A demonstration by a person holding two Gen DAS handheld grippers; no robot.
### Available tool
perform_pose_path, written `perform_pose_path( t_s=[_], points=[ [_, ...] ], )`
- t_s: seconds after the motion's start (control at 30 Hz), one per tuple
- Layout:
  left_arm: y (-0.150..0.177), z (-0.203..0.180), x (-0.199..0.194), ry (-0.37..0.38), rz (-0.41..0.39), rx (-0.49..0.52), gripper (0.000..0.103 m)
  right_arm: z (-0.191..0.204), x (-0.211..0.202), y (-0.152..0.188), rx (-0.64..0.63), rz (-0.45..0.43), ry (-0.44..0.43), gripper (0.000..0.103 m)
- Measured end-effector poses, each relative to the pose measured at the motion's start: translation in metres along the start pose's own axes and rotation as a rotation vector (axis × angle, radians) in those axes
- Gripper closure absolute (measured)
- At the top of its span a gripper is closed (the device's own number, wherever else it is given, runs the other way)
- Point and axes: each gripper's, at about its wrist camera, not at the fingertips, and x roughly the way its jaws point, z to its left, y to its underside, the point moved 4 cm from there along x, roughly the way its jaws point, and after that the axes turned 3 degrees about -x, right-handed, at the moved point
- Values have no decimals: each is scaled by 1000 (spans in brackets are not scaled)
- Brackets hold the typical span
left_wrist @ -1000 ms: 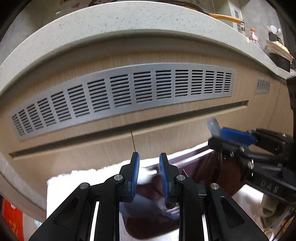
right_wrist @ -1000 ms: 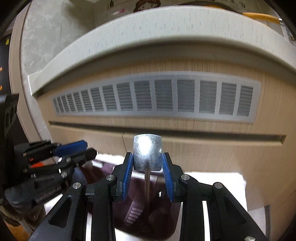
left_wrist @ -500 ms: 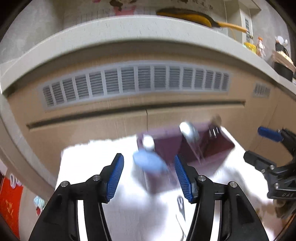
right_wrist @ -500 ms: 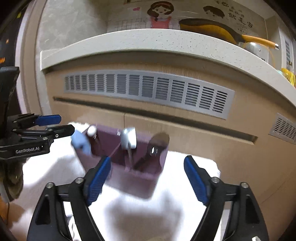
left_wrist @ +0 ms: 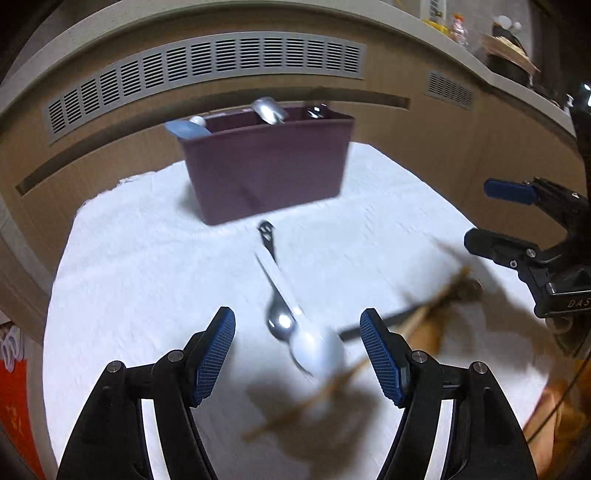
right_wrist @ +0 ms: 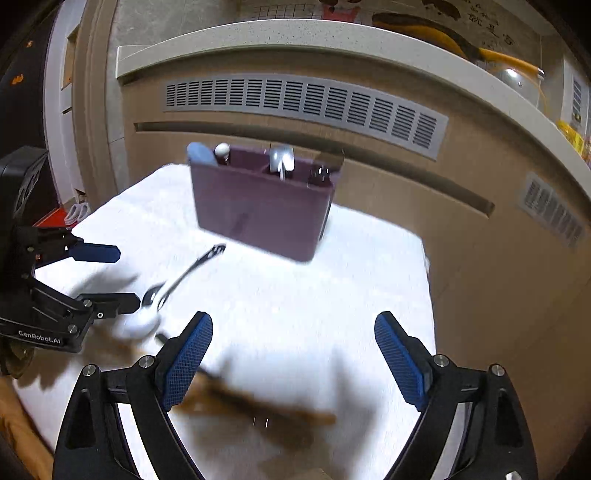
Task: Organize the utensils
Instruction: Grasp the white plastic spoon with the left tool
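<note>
A maroon utensil holder [left_wrist: 266, 166] [right_wrist: 258, 210] stands at the far side of a white towel [left_wrist: 129, 277]. In it stand a blue spoon [left_wrist: 183, 129], a metal spoon [left_wrist: 269, 109] and a fork [left_wrist: 316, 110]. A dark-handled metal spoon [left_wrist: 275, 291], a white spoon [left_wrist: 314, 347] and blurred wooden utensils [left_wrist: 436, 314] [right_wrist: 251, 402] lie loose on the towel. My left gripper [left_wrist: 297, 321] hovers over the white spoon, its jaws opening and touching nothing. My right gripper [right_wrist: 293, 325] hangs over the wooden utensils, jaws opening with nothing between them.
Behind the holder rises a wooden cabinet front with a grey vent grille [right_wrist: 303, 99] under a pale counter. A pan with a yellow handle [right_wrist: 443, 33] sits on the counter. The towel's right edge [right_wrist: 424, 258] drops off near the cabinet.
Both grippers backed away from the holder and opened. The metal spoon from the right gripper and the blue spoon from the left now stand in the holder. Loose utensils came into view.
</note>
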Motion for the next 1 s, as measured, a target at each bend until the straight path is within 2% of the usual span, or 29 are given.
perform_pose_path(
  t_s=[0.1, 0.2, 0.27, 0.33, 0.43, 0.57, 0.67, 0.87, 1.0],
  points=[
    [8, -15, -7, 40, -5, 17, 32, 2, -8, 22, 13, 43, -43, 16],
    [11, -35, -8, 69, -4, 106, 33, 4, -11, 43, 19, 85, -47, 16],
    [14, -52, -3, 90, 12, 183, 38, 2, -11, 54, 35, 104, -44, 16],
    [15, -61, 3, 114, 43, 212, 46, -1, -12, 62, 61, 118, -46, 16],
    [14, -69, 9, 131, 61, 216, 46, -3, -11, 73, 90, 133, -54, 16],
    [12, -63, 10, 99, 59, 194, 46, 0, 0, 79, 84, 162, -72, 18],
    [11, -47, 11, 66, 65, 154, 46, 0, 14, 81, 77, 213, -55, 37],
    [10, -5, 17, 39, 79, -39, 46, -11, 27, 80, 91, 240, -23, 45],
    [17, -3, 29, 25, 108, -73, 46, -11, 31, 77, 104, 236, -27, 45]
  ],
)
